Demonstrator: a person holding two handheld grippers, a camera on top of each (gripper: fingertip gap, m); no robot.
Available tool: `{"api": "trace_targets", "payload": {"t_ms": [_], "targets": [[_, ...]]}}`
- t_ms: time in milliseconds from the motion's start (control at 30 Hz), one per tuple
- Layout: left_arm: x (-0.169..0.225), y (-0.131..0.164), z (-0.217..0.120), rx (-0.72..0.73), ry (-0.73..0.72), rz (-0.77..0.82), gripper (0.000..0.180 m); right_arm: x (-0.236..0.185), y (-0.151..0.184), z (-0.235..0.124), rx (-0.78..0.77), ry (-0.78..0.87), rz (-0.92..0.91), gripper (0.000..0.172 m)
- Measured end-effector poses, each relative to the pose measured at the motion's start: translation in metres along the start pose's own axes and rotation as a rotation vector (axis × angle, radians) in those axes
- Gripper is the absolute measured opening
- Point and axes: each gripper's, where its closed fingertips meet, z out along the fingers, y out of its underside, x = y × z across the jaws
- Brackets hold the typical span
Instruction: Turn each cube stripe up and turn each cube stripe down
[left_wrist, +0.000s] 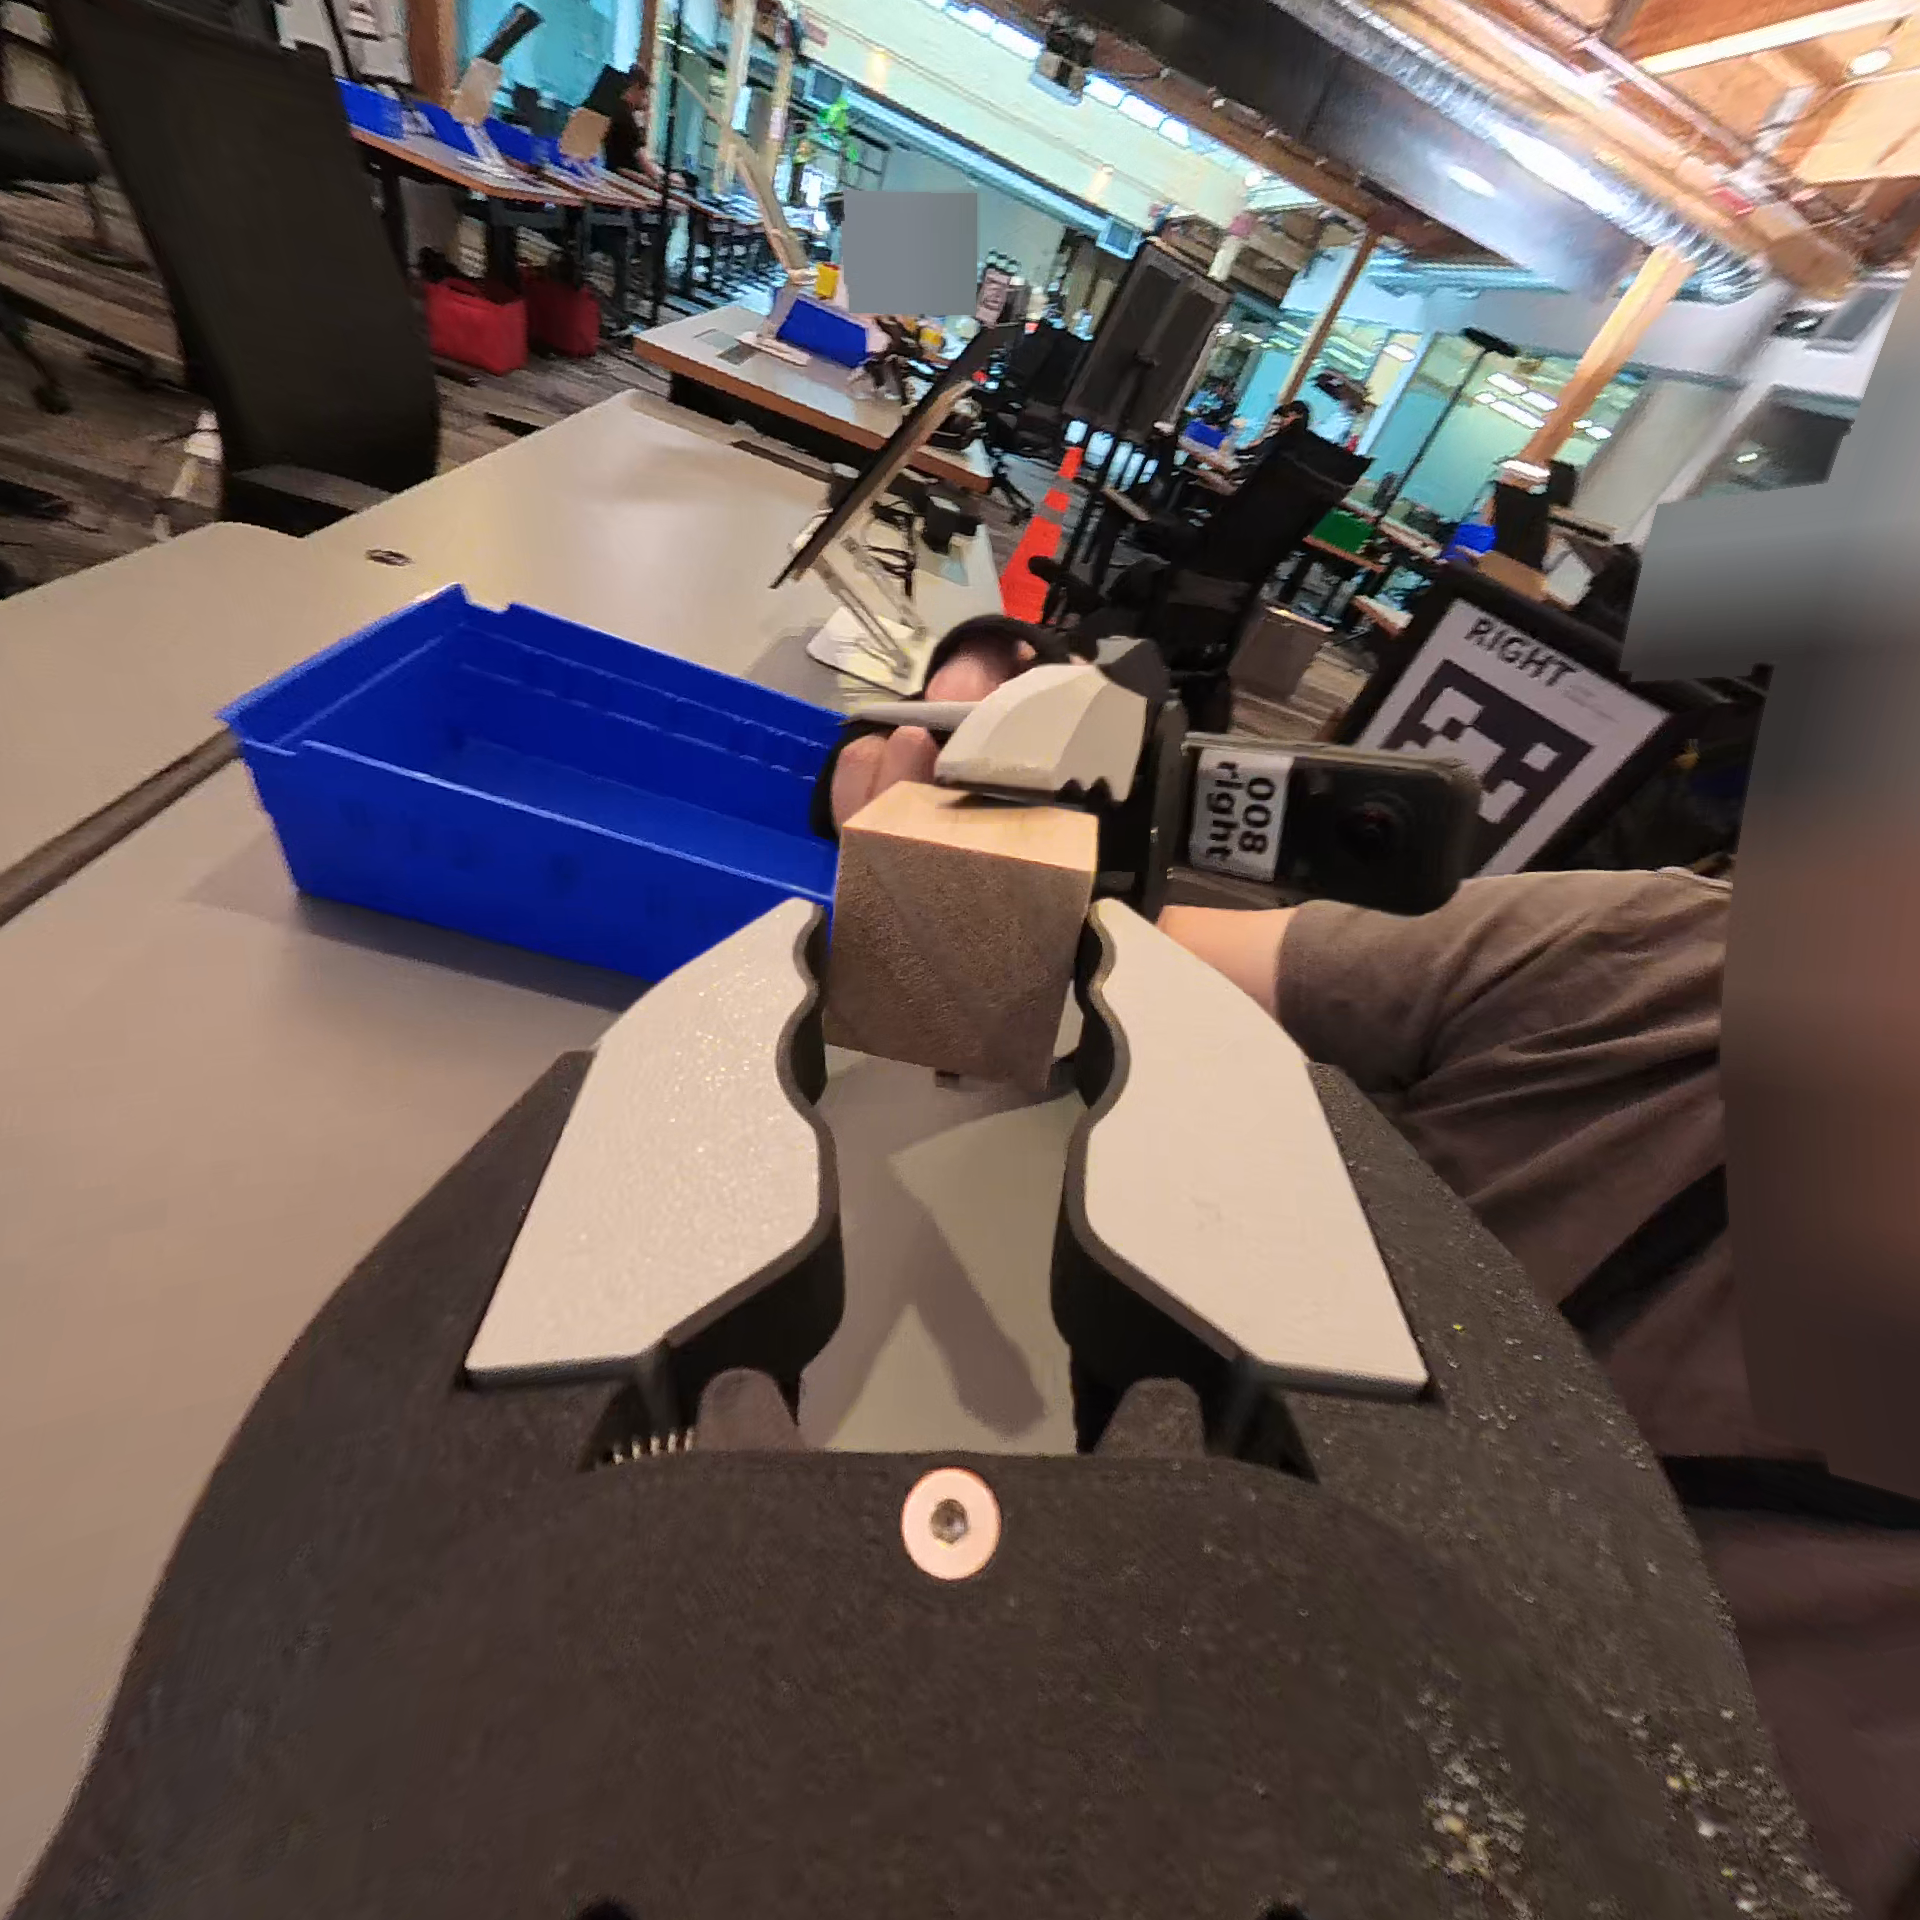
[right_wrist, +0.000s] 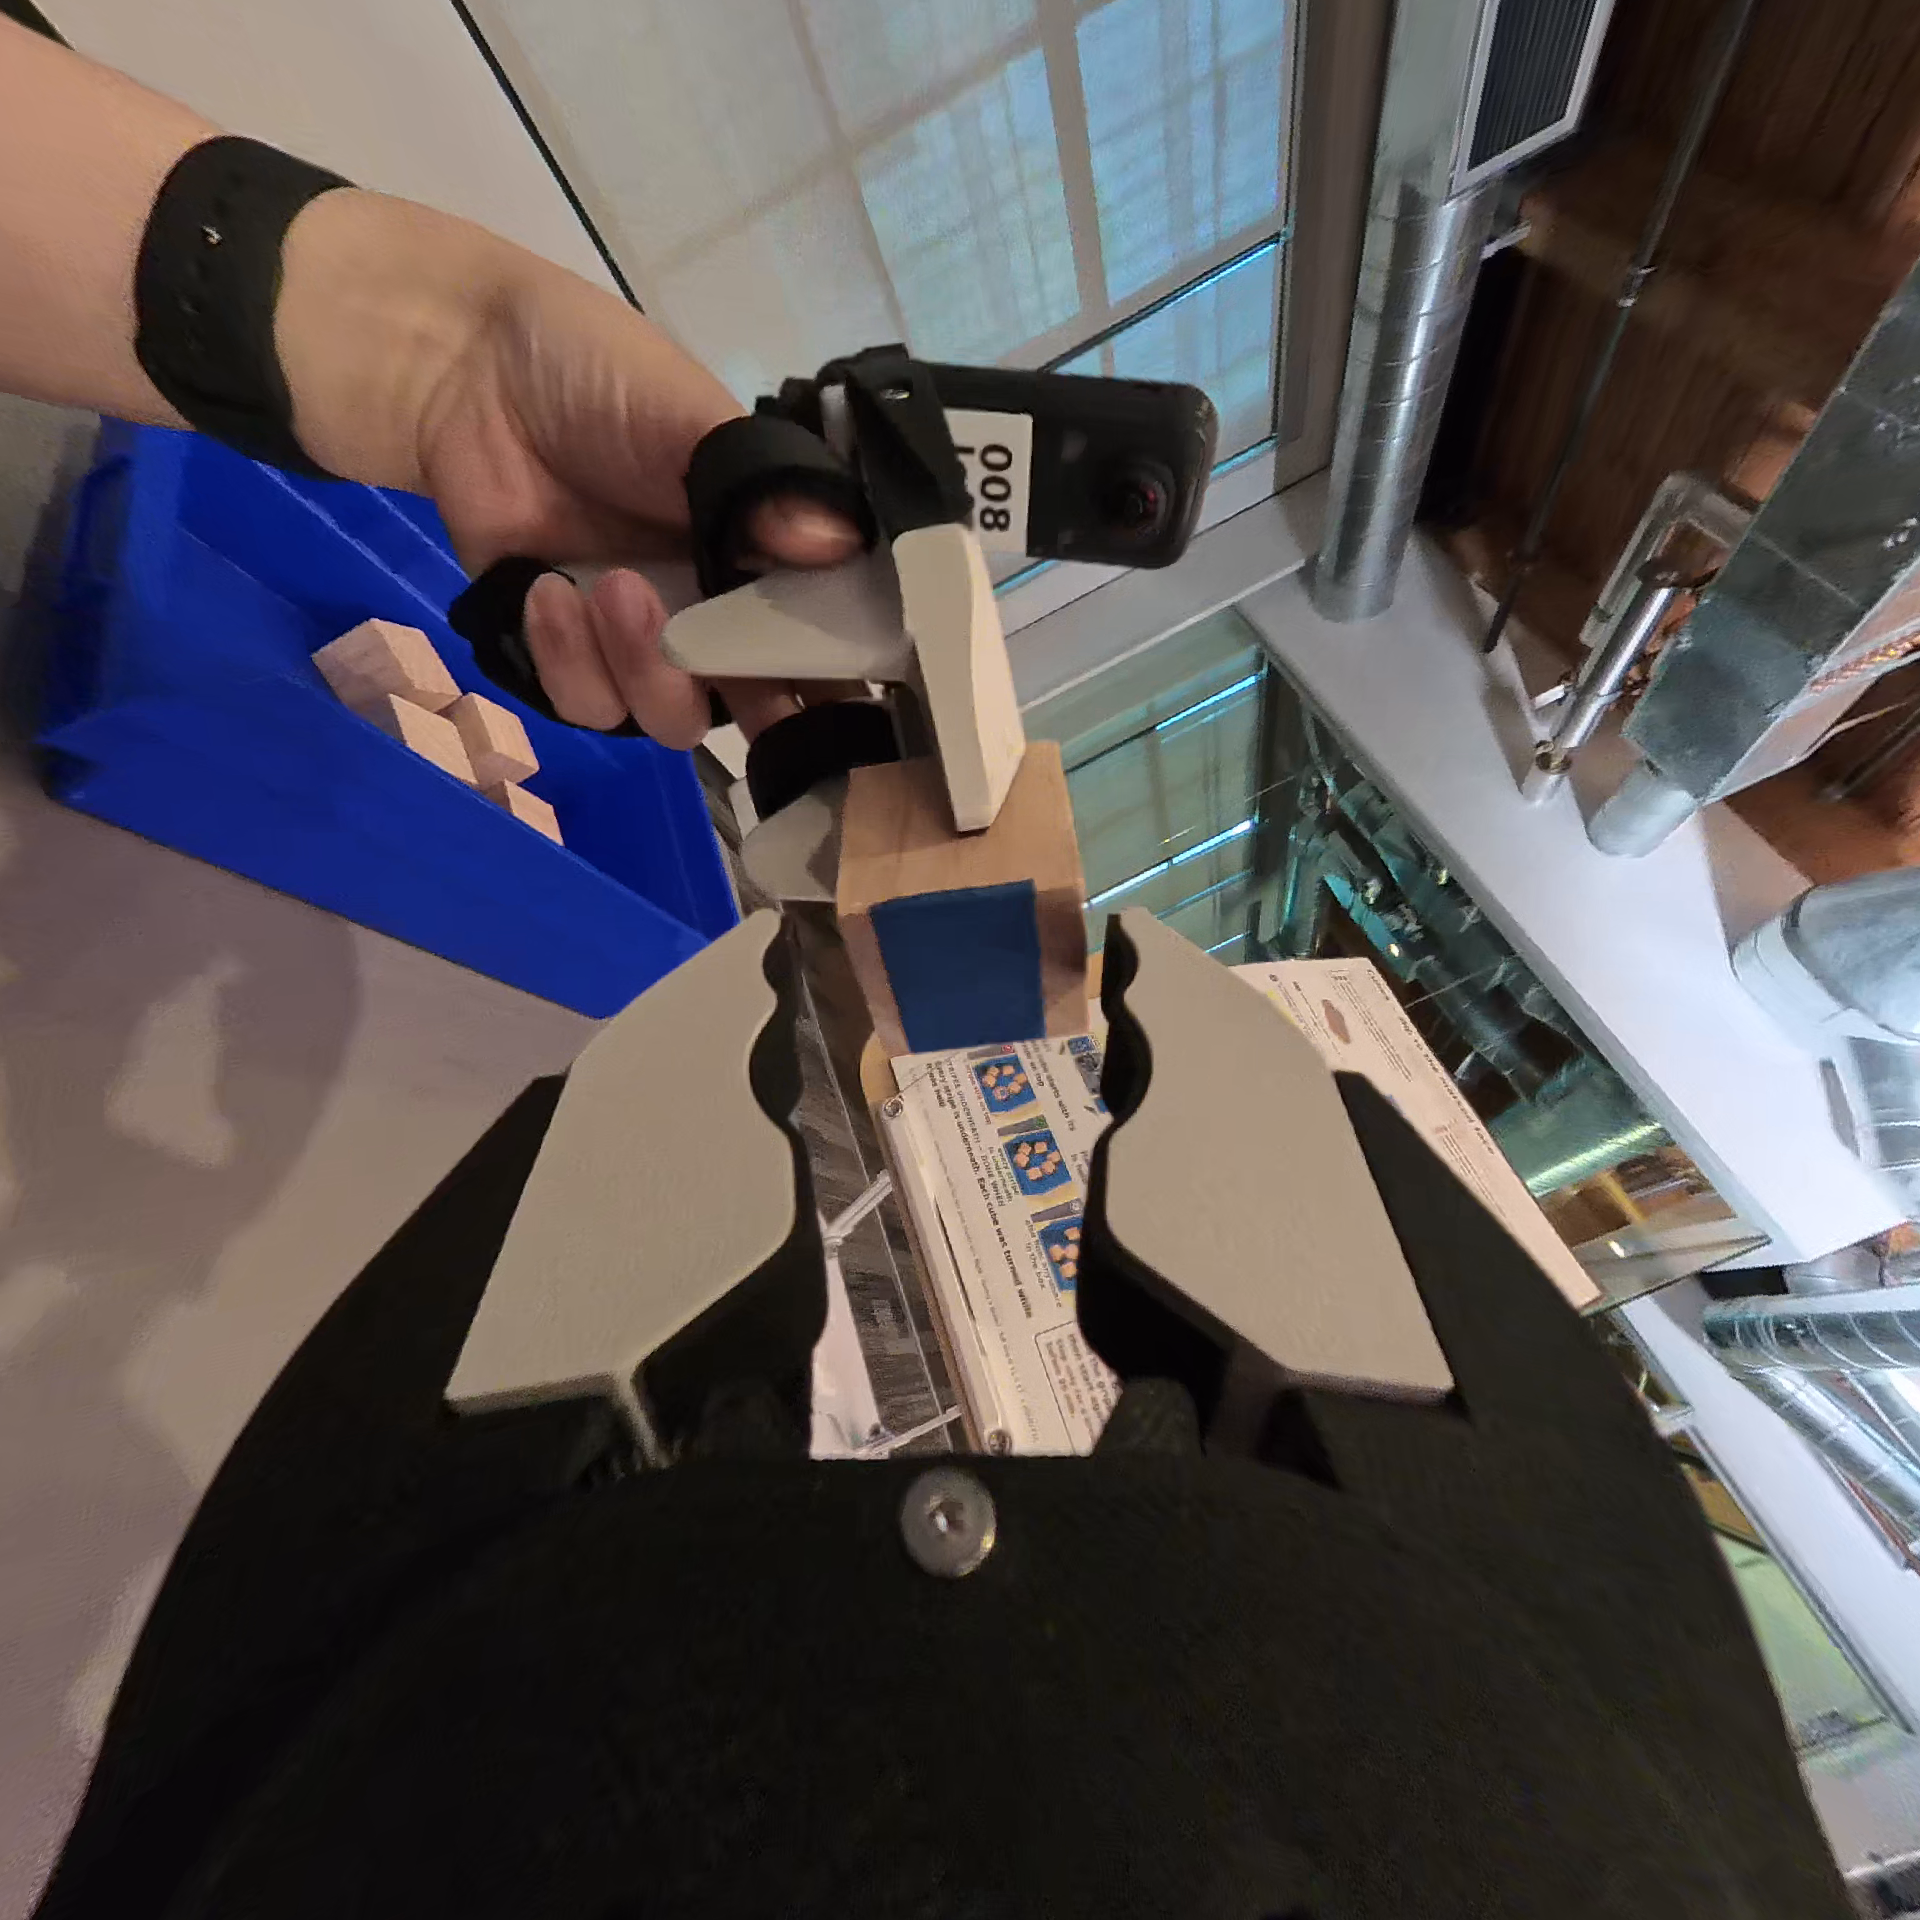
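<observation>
A large open workshop with rows of desks fills the upper frame. A grey counter spans the left, bearing a blue bin. At centre, a wooden cube is clamped in the left tongs; the right tongs are spread around it, untouching, its blue stripe facing them.

a wooden cube with a blue stripe facing the camera sits just beyond the right gripper, whose grey fingers stand apart on either side of the cube with a visible gap. beyond the cube, the left gripper clamps it, one finger flat on the cube's top. left of the cube, a blue bin holds several plain wooden cubes. below the cube stands a printed instruction card
</observation>
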Motion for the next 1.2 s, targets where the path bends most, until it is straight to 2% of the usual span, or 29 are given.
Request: {"api": "trace_targets", "payload": {"t_ms": [100,233,300,333,400,467,567,633,700,767,833,900,1067,1200], "targets": [[0.002,0.003,0.003,-0.009,0.020,-0.011,0.045,0.002,-0.001,-0.001,-0.006,0.034,-0.040,0.045],[0.002,0.000,-0.001,0.018,0.071,-0.051,0.049,0.004,-0.001,-0.003,0.002,0.009,0.005,0.045],[-0.006,-0.006,-0.011,0.048,0.029,-0.051,0.056,0.020,0.009,-0.008,-0.030,0.019,0.043,0.045],[-0.014,-0.008,-0.018,0.050,-0.033,-0.036,0.057,0.034,0.025,-0.013,-0.092,0.031,0.068,0.045],[-0.030,-0.011,-0.034,0.033,-0.185,0.021,0.060,0.068,0.083,-0.031,-0.333,0.048,0.219,0.045],[-0.046,-0.012,-0.054,-0.004,-0.358,0.087,0.060,0.084,0.165,-0.072,-0.683,0.032,0.547,0.045],[-0.068,-0.015,-0.092,-0.055,-0.626,0.175,0.058,0.059,0.275,-0.170,-1.203,0.075,1.051,0.046],[-0.079,-0.015,-0.117,-0.077,-0.763,0.200,0.057,0.027,0.320,-0.223,-1.432,0.080,1.262,0.047],[-0.089,-0.011,-0.140,-0.122,-0.873,0.190,0.050,-0.002,0.347,-0.256,-1.597,0.060,1.364,0.047],[-0.100,0.006,-0.165,-0.226,-0.973,0.128,0.035,-0.016,0.363,-0.270,-1.674,0.061,1.367,0.047],[-0.117,0.030,-0.198,-0.380,-1.121,0.061,0.040,-0.026,0.369,-0.276,-1.733,0.052,1.371,0.047],[-0.127,0.051,-0.224,-0.501,-1.192,0.026,0.041,-0.035,0.372,-0.280,-1.777,0.031,1.374,0.047],[-0.139,0.107,-0.266,-0.671,-1.179,-0.148,0.035,-0.044,0.385,-0.283,-1.828,0.036,1.331,0.047],[-0.141,0.160,-0.290,-0.897,-1.131,-0.262,0.047,-0.041,0.383,-0.276,-1.806,0.023,1.301,0.054]]}}
